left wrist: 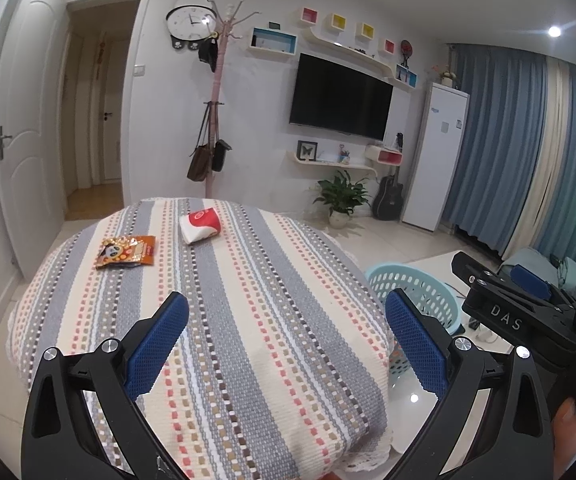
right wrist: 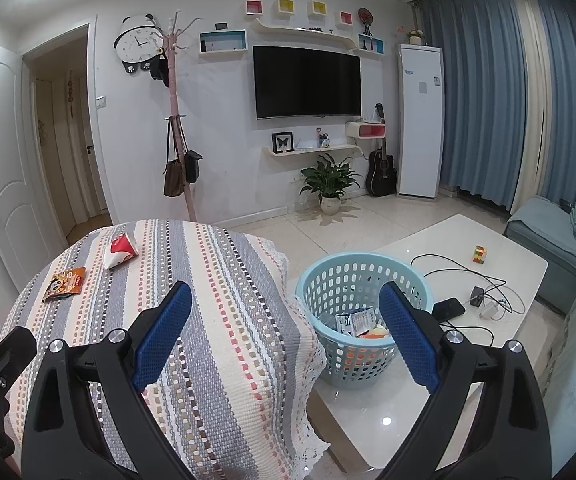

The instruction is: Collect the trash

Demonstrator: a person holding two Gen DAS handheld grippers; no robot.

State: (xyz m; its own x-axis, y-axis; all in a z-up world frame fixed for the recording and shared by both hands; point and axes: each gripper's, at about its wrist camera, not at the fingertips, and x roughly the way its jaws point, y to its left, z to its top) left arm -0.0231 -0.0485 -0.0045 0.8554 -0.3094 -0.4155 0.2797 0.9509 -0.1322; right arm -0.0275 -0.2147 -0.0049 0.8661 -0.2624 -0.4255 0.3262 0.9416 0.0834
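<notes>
An orange snack wrapper (left wrist: pixel 126 251) with a panda print and a crushed red-and-white paper cup (left wrist: pixel 201 225) lie at the far end of the striped tablecloth (left wrist: pixel 247 320). Both also show in the right wrist view: the wrapper (right wrist: pixel 65 283) and the cup (right wrist: pixel 121 250). A light blue perforated basket (right wrist: pixel 358 320) holding some trash stands on the white coffee table (right wrist: pixel 448 248), right of the covered table. My left gripper (left wrist: pixel 285 316) is open and empty over the near cloth. My right gripper (right wrist: pixel 283 308) is open and empty, between the cloth edge and the basket.
The basket also shows in the left wrist view (left wrist: pixel 424 300). A phone (right wrist: pixel 448 308), chargers with cables (right wrist: pixel 484 300) and a puzzle cube (right wrist: pixel 478 254) lie on the coffee table. A sofa (right wrist: pixel 552 240) stands at the right. A coat rack (right wrist: pixel 175 128), plant (right wrist: pixel 330 184) and TV (right wrist: pixel 307 82) line the far wall.
</notes>
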